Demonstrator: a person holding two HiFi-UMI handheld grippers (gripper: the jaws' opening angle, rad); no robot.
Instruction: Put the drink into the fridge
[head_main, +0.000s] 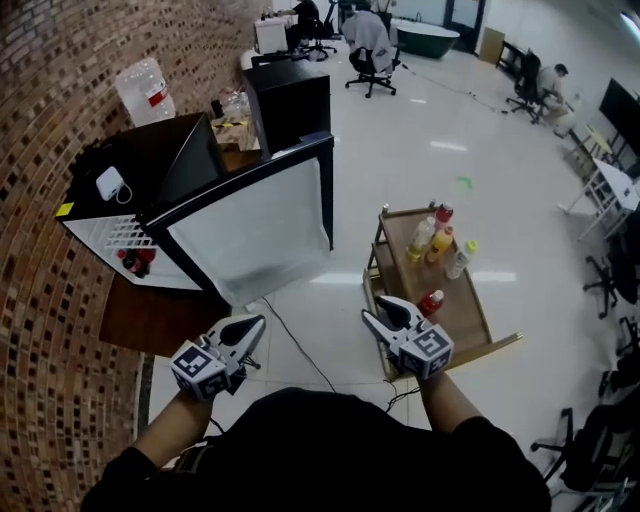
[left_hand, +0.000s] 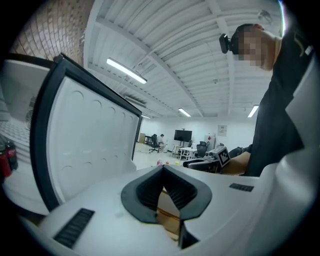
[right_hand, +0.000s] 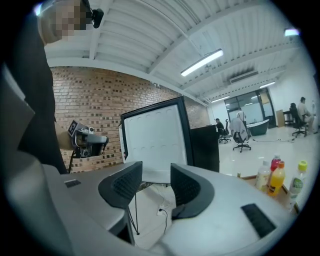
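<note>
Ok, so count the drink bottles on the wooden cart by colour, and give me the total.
Red bottles: 2
Orange bottle: 1
Pale yellow bottle: 1
Clear bottle with a yellow cap: 1
Total: 5

Left gripper (head_main: 254, 326): held low at the person's left front, pointing forward, roughly level, angled slightly inward. Jaws closed tip to tip, nothing between them.

Right gripper (head_main: 374, 313): about the same height on the other side, angled toward the left one. Jaws parted with a clear gap; nothing between the pads (right_hand: 186, 187).

Left forearm (head_main: 165, 432) and right forearm (head_main: 447, 402) are bare and extended forward. The two grippers are well apart.
</note>
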